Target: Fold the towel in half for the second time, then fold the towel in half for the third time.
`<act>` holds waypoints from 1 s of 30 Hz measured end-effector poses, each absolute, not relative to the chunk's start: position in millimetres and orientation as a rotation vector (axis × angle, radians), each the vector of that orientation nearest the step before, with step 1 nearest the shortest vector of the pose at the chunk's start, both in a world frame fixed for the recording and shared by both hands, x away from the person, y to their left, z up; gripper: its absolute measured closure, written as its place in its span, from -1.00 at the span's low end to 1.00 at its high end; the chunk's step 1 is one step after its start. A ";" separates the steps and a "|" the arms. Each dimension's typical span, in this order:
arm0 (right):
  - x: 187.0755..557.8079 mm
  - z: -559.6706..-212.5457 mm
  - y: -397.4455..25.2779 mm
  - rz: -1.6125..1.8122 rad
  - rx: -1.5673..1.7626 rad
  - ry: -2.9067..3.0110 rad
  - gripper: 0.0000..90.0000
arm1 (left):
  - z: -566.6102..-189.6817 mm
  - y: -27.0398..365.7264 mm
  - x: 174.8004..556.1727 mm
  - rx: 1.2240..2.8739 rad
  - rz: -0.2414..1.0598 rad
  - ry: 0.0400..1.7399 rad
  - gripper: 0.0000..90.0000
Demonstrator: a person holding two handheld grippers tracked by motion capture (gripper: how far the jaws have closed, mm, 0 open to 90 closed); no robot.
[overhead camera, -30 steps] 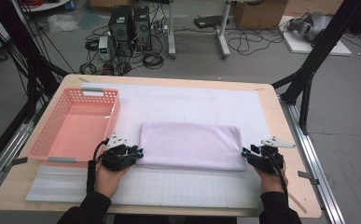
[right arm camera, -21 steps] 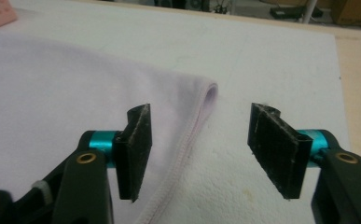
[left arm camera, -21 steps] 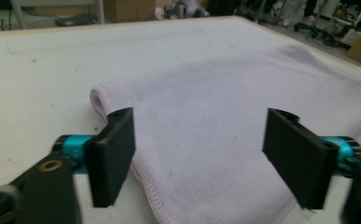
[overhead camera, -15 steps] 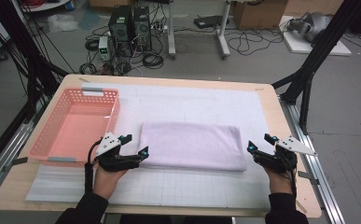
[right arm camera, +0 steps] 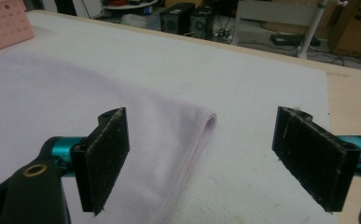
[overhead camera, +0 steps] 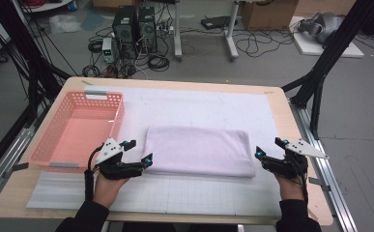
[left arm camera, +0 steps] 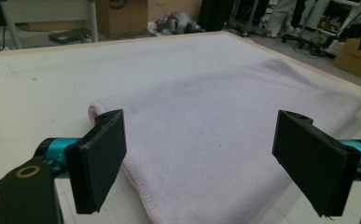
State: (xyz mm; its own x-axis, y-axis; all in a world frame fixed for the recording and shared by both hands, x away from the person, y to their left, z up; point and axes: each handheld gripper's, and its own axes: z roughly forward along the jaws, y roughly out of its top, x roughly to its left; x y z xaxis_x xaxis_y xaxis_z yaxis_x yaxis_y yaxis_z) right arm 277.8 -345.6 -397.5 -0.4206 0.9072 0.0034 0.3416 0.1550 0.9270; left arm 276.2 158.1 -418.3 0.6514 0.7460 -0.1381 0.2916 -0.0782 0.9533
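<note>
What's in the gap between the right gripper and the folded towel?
Nothing: in the high view, just a bare strip of the white mat separates the right gripper from the folded lilac towel.

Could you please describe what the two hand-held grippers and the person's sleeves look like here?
Each gripper, left and right, has a black body, teal joints, flat rectangular black jaws and a grey three-cornered top plate. A black cable trails along each forearm. The sleeves are black. The right gripper's pads look scuffed and linty.
</note>
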 end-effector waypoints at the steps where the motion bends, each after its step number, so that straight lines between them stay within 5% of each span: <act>1: 277.9 -398.0 -344.7 1.255 1.194 1.859 -0.61 | -418.6 158.0 276.3 1.659 0.465 0.862 -0.60; 30: 284.6 -399.9 -338.0 1.304 1.205 1.885 -0.61 | -418.9 151.4 271.2 1.710 0.480 0.892 -0.59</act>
